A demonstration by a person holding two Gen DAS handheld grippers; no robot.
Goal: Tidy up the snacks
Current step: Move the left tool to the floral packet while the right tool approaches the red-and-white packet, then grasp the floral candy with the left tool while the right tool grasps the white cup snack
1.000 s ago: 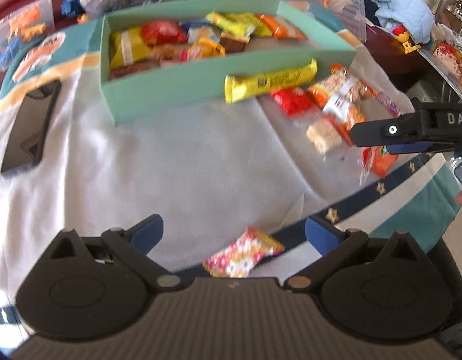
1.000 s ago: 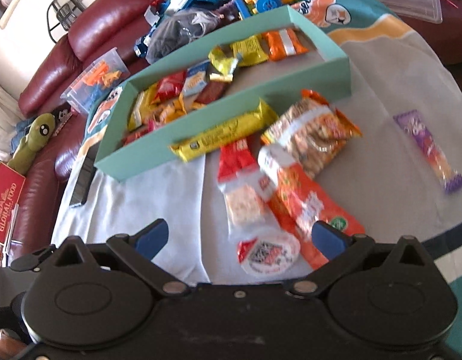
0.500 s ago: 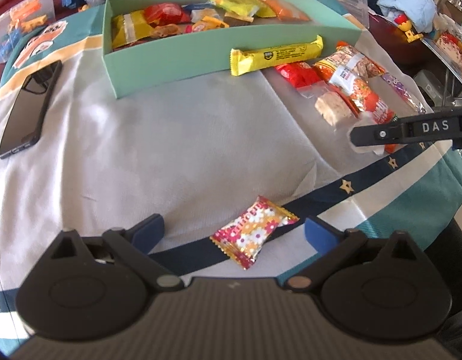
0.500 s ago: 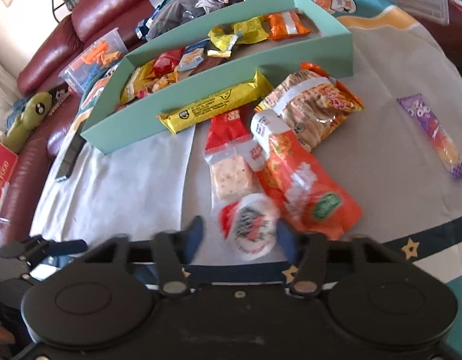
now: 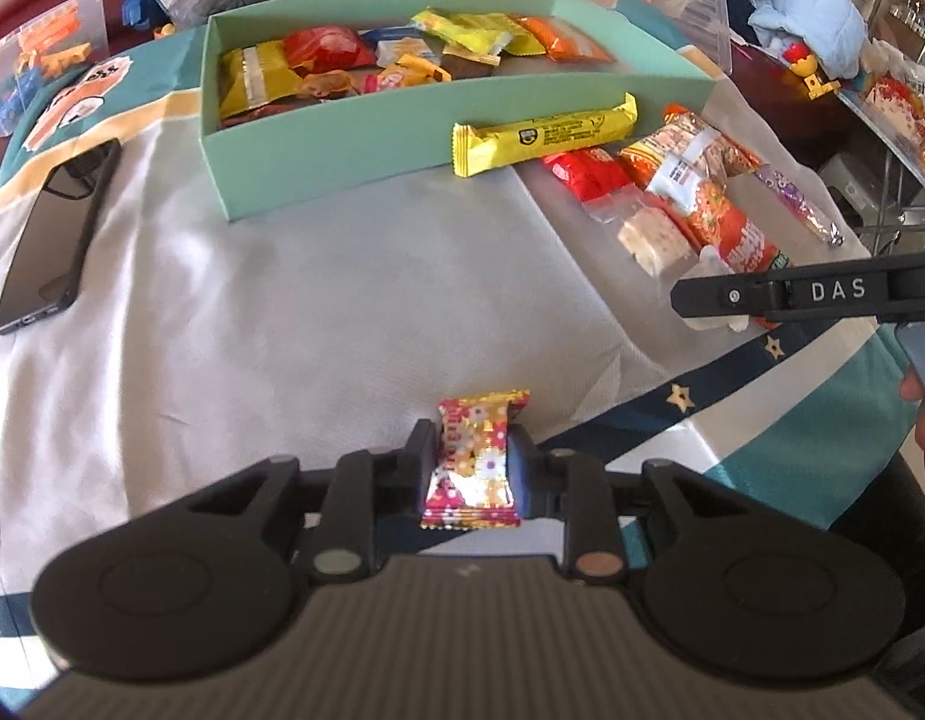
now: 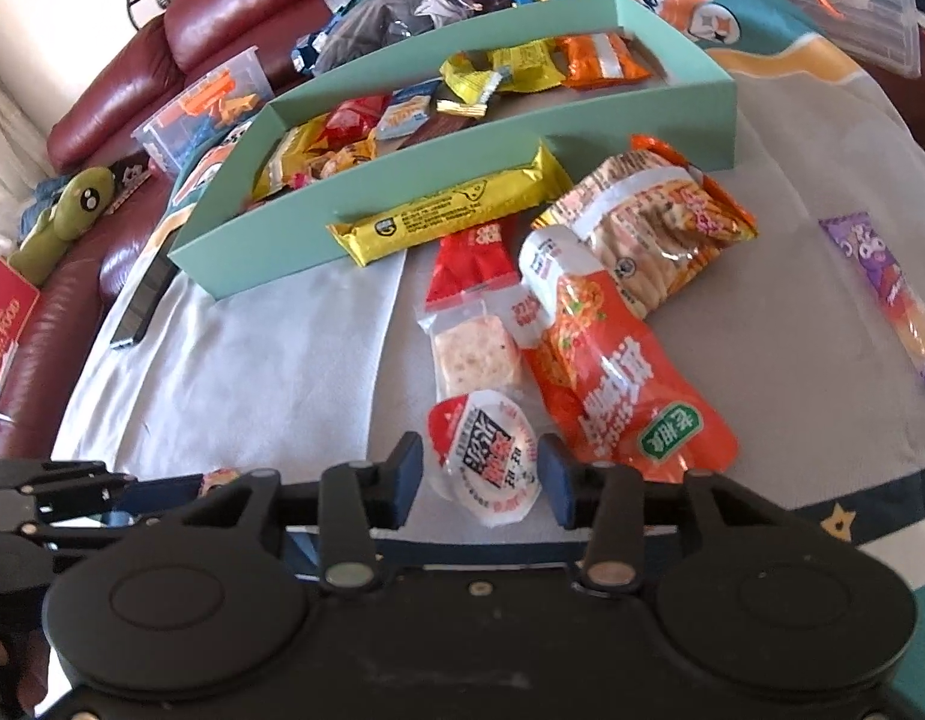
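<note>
Left wrist view: the left gripper (image 5: 469,468) has just closed its fingers on the small floral-wrapped candy (image 5: 474,462). The right gripper (image 6: 481,474) pinches a round white-and-red snack pack (image 6: 483,463). Both are ready for the open mint-green cardboard box (image 5: 342,150).

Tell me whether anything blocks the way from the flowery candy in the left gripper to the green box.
Nothing visible does. The left gripper is shut on the flowery candy, its jaws having just closed, and only bare cloth lies between it and the green box. The yellow bar leans against the front wall, further right.
</note>
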